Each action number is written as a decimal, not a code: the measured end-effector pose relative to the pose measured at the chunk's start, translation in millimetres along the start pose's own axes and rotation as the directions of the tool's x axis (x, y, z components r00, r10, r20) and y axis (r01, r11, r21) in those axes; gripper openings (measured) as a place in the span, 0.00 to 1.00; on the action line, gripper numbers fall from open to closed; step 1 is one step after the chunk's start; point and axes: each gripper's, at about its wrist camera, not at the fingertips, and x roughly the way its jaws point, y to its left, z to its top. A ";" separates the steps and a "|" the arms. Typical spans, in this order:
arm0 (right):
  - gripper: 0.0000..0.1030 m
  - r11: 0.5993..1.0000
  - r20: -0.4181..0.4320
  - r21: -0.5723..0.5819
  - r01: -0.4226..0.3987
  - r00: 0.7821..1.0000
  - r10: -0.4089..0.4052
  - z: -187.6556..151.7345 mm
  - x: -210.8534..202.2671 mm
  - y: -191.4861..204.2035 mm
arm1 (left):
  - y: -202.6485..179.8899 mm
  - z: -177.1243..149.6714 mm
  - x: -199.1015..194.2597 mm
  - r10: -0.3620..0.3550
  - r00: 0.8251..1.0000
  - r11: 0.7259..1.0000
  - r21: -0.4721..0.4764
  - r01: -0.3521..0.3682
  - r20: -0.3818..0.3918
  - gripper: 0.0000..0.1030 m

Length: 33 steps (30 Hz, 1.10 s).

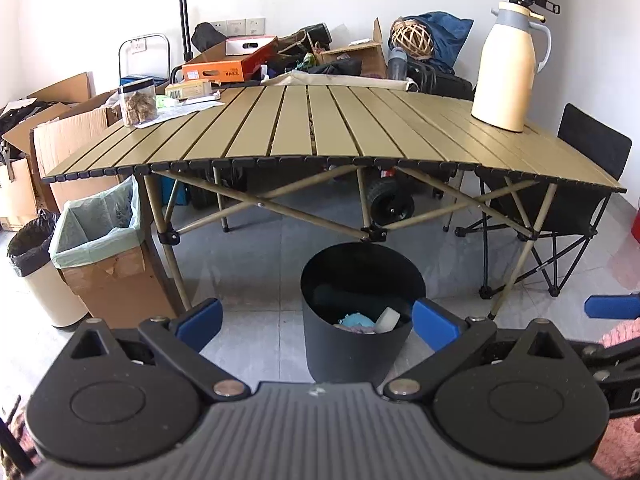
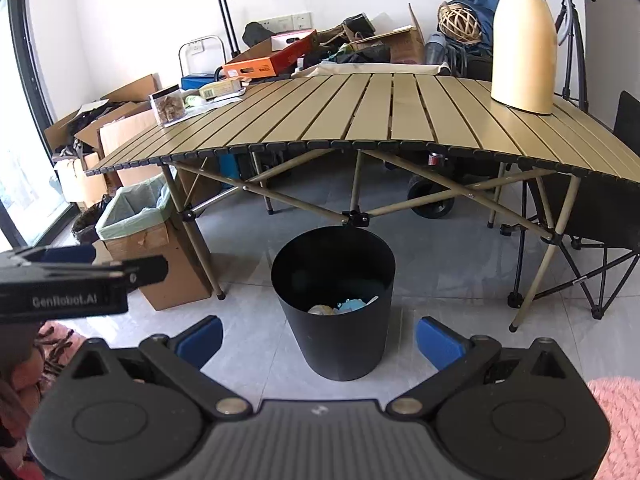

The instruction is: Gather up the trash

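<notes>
On the floor before the worktop (image 1: 312, 128) stood a black bin (image 1: 360, 312) holding crumpled trash (image 1: 362, 322). Left of it the left hand-held gripper (image 1: 316, 322) gaped empty; rightward the right hand-held gripper (image 2: 319, 338) likewise hung wide, gripping nothing

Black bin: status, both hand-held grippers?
Left hand-held gripper open, empty. Right hand-held gripper open, empty. Black bin upright on floor before the folding table, trash inside. Nothing blocking the bin.
</notes>
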 end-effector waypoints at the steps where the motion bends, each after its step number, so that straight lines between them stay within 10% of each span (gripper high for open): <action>1: 1.00 1.000 0.004 0.003 0.000 1.000 0.000 -0.5 -0.6 -0.6 | 0.3 0.0 0.2 0.003 1.000 1.000 -0.002 -0.003 -0.001 1.00; 33: 1.00 1.000 0.033 0.012 0.007 0.999 -0.007 5.8 -0.9 -4.2 | 1.1 6.0 -0.9 0.016 1.000 1.000 0.013 -0.016 0.014 1.00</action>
